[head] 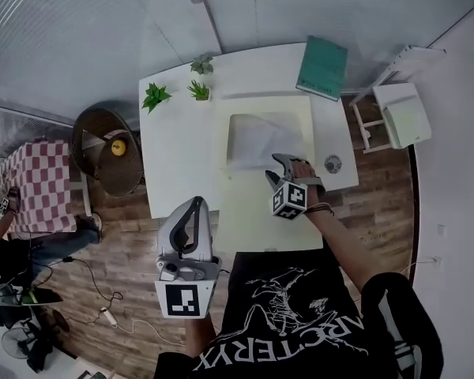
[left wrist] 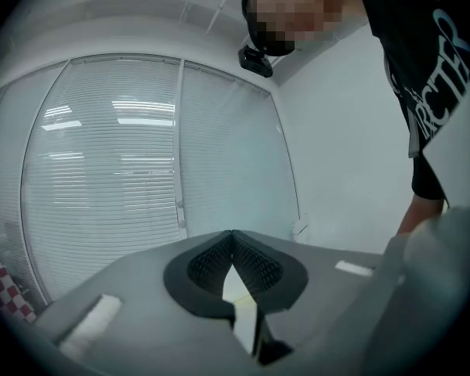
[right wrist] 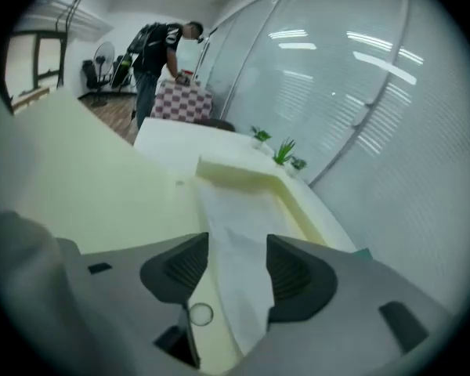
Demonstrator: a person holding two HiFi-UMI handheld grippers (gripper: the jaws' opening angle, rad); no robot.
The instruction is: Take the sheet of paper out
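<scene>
A white sheet of paper [head: 257, 139] lies in the tray of an open pale yellow box [head: 221, 129] on the white table [head: 174, 156]. My right gripper [head: 278, 166] hangs over the sheet's near right corner, pointing down at it. In the right gripper view its jaws [right wrist: 236, 245] stand open and the paper [right wrist: 239, 288] runs between the pads, which do not press on it. My left gripper [head: 195, 205] is held up close to my body, off the table's near left edge. Its jaws [left wrist: 233, 235] are shut with nothing between them and face the window blinds.
The box's lid [head: 253, 219] lies open toward me. A green book [head: 322, 68] and three small plants [head: 199, 91] stand at the table's far side, a small round thing [head: 332, 163] at its right edge. A white stool [head: 401, 113] is right, a wicker chair [head: 110, 144] left.
</scene>
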